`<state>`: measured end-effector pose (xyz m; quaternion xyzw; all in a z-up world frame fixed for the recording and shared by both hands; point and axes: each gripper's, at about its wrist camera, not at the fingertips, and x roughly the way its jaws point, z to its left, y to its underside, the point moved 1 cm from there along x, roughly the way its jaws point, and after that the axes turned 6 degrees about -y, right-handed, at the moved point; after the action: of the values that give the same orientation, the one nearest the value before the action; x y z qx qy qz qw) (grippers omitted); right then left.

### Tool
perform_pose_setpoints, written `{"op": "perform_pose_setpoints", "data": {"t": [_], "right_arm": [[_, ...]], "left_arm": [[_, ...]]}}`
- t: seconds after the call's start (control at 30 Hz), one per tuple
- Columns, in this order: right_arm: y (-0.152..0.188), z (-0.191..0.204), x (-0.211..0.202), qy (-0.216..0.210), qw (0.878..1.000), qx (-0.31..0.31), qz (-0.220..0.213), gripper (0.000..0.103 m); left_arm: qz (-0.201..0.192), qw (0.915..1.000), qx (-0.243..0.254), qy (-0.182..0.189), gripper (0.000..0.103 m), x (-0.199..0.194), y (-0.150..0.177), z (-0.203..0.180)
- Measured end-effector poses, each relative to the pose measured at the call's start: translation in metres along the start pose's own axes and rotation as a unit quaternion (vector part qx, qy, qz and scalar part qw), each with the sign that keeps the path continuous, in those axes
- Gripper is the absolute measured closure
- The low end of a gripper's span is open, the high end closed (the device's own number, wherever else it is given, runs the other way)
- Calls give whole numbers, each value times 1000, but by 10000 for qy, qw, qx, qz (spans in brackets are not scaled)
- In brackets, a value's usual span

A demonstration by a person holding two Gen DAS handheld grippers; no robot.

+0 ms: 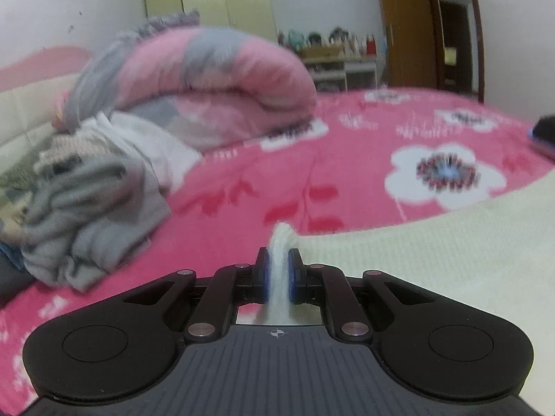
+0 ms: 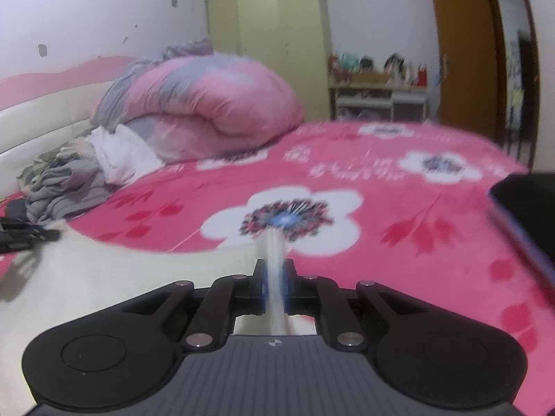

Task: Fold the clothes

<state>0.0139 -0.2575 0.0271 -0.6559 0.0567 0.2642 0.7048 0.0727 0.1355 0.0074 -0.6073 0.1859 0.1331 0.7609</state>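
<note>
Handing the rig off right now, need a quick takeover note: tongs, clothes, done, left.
Left tongs: shut on an edge of the cream knit garment.
Right tongs: shut on another edge of the same cream garment.
The garment lies spread on the pink flowered bedspread, between the two grips. No fold shows yet.
An unfolded clothes pile, grey and white, sits at the far left by the rolled pink quilt.
Left to do: fold the cream piece, then work through the pile. Frames are motion-blurred.
</note>
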Motion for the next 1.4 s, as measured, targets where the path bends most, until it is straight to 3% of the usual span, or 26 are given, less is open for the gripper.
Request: {"op": "perform_pose_setpoints", "data": {"t": [0.1,0.17,0.37,0.6,0.67,0.7,0.77,0.83,0.87,1.03,1.1,1.13,1.27,1.4], "right_arm": [[-12,-1,-4,23,9998,-143,-114,95],[-17,-3,1,10,9997,-161,-156,95],[-1,-21,30,-127,9994,246,201,95],[25,-43,54,-341,9939,813,666,94],[28,-46,57,-377,9920,903,797,92],[28,-48,56,-323,9913,970,829,88],[28,-52,54,-204,9896,1109,891,54],[27,-59,41,-51,9877,1286,893,38],[27,-62,33,7,9868,1364,869,38],[30,-59,-32,530,9877,1380,515,38],[32,-49,-61,686,9894,1246,302,42],[32,-44,-75,744,9900,1184,199,51],[35,-19,-113,468,9927,1108,-92,77],[52,-9,-129,264,9895,1409,-189,79]], "left_arm": [[-200,9998,69,-35,94,-6,-18,2],[-128,9998,111,-57,94,3,-21,1],[1108,9933,-268,194,94,58,6,4],[1198,9922,-297,180,92,64,13,4],[1220,9921,-257,112,83,61,15,4],[1234,9920,-243,69,79,60,15,4],[1181,9927,-257,-9,63,54,15,7],[1071,9938,-303,-57,54,45,13,12],[999,9944,-334,-82,51,39,11,15],[500,9970,-545,-236,44,-6,0,25],[396,9972,-632,-105,43,-24,-5,24],[371,9970,-673,18,43,-34,-8,22],[508,9928,-898,601,43,-59,-6,9],[769,9888,-884,925,43,-67,10,-14]]}}
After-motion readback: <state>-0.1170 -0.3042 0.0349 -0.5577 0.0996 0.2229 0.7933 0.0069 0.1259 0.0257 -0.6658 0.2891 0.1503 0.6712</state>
